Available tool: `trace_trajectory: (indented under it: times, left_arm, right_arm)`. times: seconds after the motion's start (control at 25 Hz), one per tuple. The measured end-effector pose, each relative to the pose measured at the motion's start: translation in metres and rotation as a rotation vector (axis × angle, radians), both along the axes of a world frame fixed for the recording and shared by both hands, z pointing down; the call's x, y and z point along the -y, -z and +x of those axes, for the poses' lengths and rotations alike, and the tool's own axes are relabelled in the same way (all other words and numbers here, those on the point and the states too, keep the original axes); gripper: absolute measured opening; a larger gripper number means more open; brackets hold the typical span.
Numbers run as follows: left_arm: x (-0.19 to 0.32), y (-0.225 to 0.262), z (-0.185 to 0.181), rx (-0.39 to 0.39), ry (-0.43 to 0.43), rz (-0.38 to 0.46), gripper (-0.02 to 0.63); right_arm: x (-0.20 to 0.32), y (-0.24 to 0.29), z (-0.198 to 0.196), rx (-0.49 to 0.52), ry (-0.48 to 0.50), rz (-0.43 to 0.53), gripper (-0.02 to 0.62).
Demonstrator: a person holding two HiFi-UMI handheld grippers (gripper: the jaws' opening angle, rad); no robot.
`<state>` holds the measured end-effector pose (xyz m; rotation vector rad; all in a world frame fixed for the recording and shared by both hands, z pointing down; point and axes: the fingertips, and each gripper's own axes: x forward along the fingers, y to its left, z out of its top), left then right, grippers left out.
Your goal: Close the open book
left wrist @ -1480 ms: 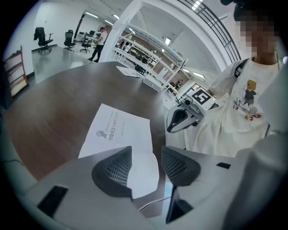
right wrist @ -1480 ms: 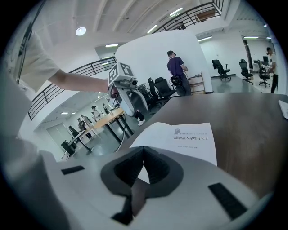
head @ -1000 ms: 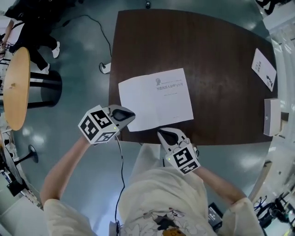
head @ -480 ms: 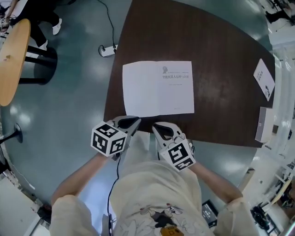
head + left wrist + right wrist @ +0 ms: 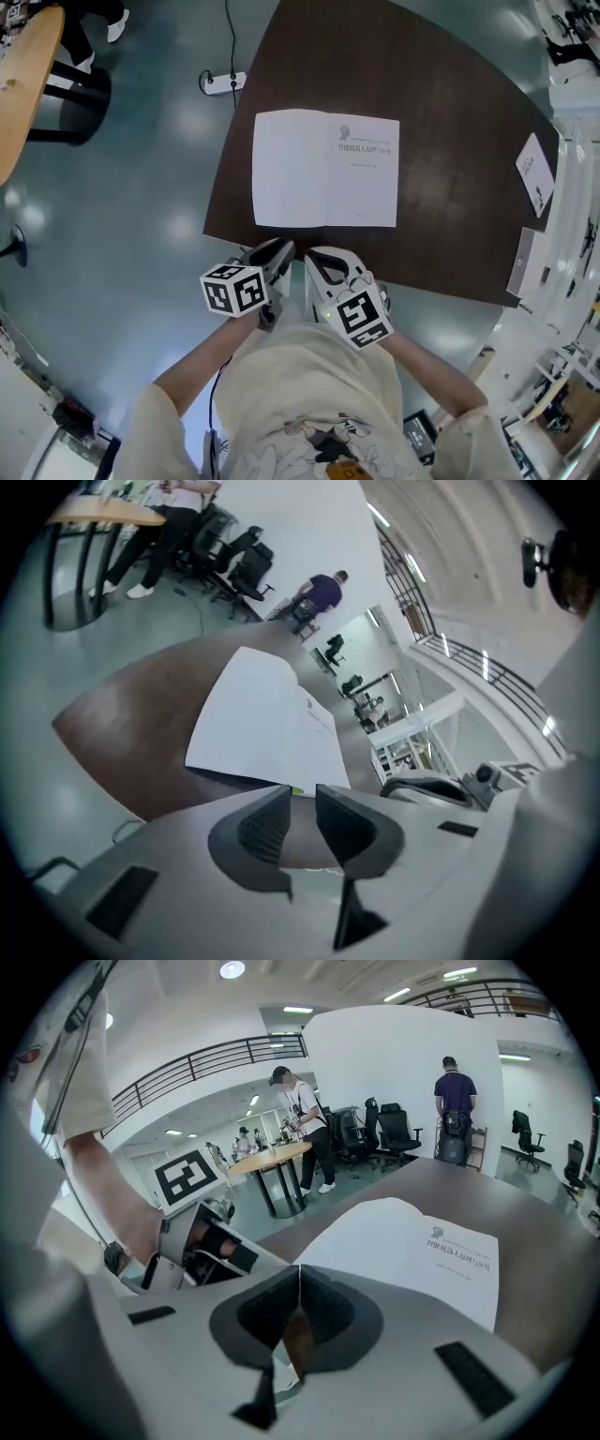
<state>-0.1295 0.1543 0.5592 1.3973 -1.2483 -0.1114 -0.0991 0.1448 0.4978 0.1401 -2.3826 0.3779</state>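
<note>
Spreading across most of the head view, the dark brown table [image 5: 450,141] runs out of the picture at the top, so its far edge is cut off. The open book [image 5: 325,169] lies flat near the table's front edge, both white pages facing up. The left page looks blank, and the right page carries a few printed lines too small to read. Both grippers hang side by side just off that front edge, on the person's side of the book, pointing toward it and not touching it. The left gripper [image 5: 279,250] sits below the book's left page. Its jaws are opening, with a narrow gap between them and nothing in it, only table showing through. The right gripper [image 5: 315,259] sits below the spine with its jaws pressed together and empty. From its own view the gripper body hides the book's near edge. At the table's right side a small booklet [image 5: 536,173] lies well apart from the book.
</note>
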Motion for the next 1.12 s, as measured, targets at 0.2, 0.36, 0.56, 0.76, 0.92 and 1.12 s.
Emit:
trace_trajectory:
  times: [0.2, 0.36, 0.56, 0.76, 0.92, 1.12]
  left_arm:
    - [-0.003, -0.031, -0.008, -0.151, 0.254, -0.046, 0.081]
    - [0.000, -0.045, -0.016, -0.262, 0.380, -0.031, 0.092]
    - [-0.001, -0.051, -0.032, -0.291, 0.476, -0.006, 0.092]
    - [-0.003, -0.059, -0.043, -0.322, 0.549, 0.002, 0.092]
    - [0.001, -0.061, -0.051, -0.345, 0.591, 0.030, 0.092]
    - [0.007, -0.044, -0.051, -0.299, 0.531, 0.085, 0.057]
  right_arm:
    - [-0.002, 0.000, -0.003, -0.012, 0.013, -0.002, 0.008]
    - [0.000, -0.001, 0.000, -0.028, 0.010, -0.003, 0.008]
    - [0.002, -0.003, 0.002, -0.039, -0.004, -0.006, 0.008]
    - [0.000, 0.000, 0.000, -0.030, -0.018, -0.006, 0.008]
    - [-0.003, 0.000, 0.002, -0.030, -0.029, -0.009, 0.008]
    - [-0.010, 0.001, 0.010, -0.036, -0.039, -0.013, 0.008]
